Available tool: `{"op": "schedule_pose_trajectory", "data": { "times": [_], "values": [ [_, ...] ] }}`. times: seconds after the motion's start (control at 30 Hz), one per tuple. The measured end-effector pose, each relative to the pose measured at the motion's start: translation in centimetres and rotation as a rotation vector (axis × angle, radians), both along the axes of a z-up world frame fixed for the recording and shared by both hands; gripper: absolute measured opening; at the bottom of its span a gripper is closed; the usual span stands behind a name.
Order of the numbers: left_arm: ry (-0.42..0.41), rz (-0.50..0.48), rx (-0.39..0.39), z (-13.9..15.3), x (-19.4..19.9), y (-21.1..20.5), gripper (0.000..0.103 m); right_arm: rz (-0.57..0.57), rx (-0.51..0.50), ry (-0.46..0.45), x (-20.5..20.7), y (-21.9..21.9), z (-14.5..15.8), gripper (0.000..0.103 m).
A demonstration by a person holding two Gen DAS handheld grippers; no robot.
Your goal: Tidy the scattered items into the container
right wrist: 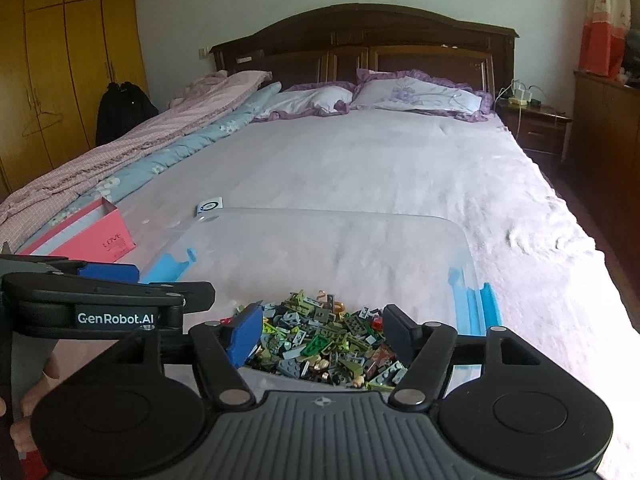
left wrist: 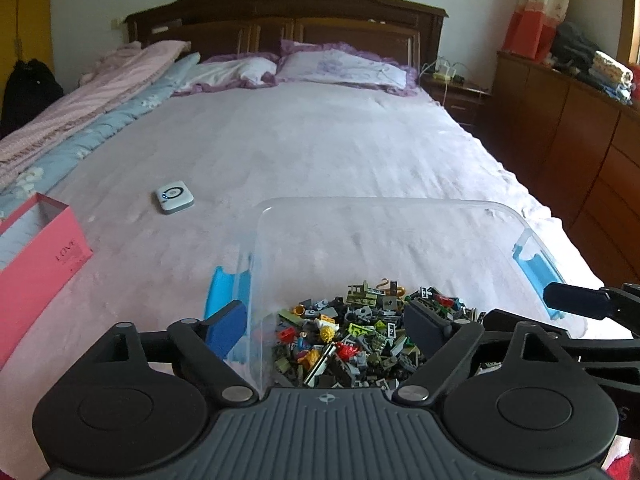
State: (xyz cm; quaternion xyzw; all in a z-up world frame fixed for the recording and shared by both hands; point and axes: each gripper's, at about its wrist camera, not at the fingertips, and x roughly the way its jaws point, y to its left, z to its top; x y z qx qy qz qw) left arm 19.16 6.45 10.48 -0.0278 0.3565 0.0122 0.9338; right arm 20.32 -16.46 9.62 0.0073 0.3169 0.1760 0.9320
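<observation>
On a bed (left wrist: pixel 320 152) spread with a pale pink cover, a clear plastic storage bin (left wrist: pixel 400 220) with blue latch handles (left wrist: pixel 534 264) sits at the near end, and I hold both of my grippers over its near edge. A heap of small toy building bricks (left wrist: pixel 352 340) in grey, olive, yellow, red and green fills the near part of the bin; the far part of its floor is bare.

My left gripper (left wrist: pixel 326 326) has its jaws spread wide and empty: its left blue pad hangs outside the bin's left wall, its right pad above the bricks. My right gripper (right wrist: pixel 320 338) is likewise wide open and holds nothing, both pads just above the heap. In the right wrist view my left gripper crosses the lower left corner, with a hand (right wrist: pixel 40 384) partly visible beneath it.

Left of the bin, well apart, an open pink box (left wrist: pixel 36 264) marked "LOVE" lies on the cover. Between it and the bin, farther up the bed, rests a small white square device (left wrist: pixel 175 197) with a ring mark. 2 purple-frilled pillows (left wrist: pixel 340 66) lie by the dark wooden headboard (left wrist: pixel 288 12), and folded quilts (left wrist: pixel 80 120) run along the bed's left side.
</observation>
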Motion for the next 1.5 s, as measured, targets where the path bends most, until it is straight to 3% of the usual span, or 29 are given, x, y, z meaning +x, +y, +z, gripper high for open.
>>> {"op": "schedule_pose_trajectory", "data": {
  "times": [0.33, 0.5, 0.63, 0.77, 1.2, 1.5],
  "values": [
    [0.012, 0.019, 0.035, 1.2, -2.9, -0.5, 0.102, -0.046, -0.001, 0.002, -3.4, -0.9, 1.8, 0.084],
    [0.029, 0.029, 0.048, 1.4, -4.9, -1.1, 0.102, -0.091, -0.018, 0.035, -5.2, -1.2, 2.1, 0.090],
    [0.051, 0.031, 0.056, 1.1, -6.5, -1.5, 0.102, -0.131, -0.024, 0.088, -6.5, -1.8, 1.8, 0.102],
    [0.075, 0.046, 0.056, 0.9, -7.4, -1.5, 0.102, -0.156, -0.076, 0.133, -7.1, -1.5, 1.2, 0.103],
    [0.156, 0.026, 0.073, -0.7, -7.6, -1.4, 0.103, -0.204, -0.076, 0.341, -5.8, -1.7, -2.5, 0.103],
    [0.171, 0.012, 0.096, -1.3, -7.7, -2.3, 0.103, -0.197, -0.071, 0.354, -5.3, -1.8, -3.1, 0.103]
  ]
}}
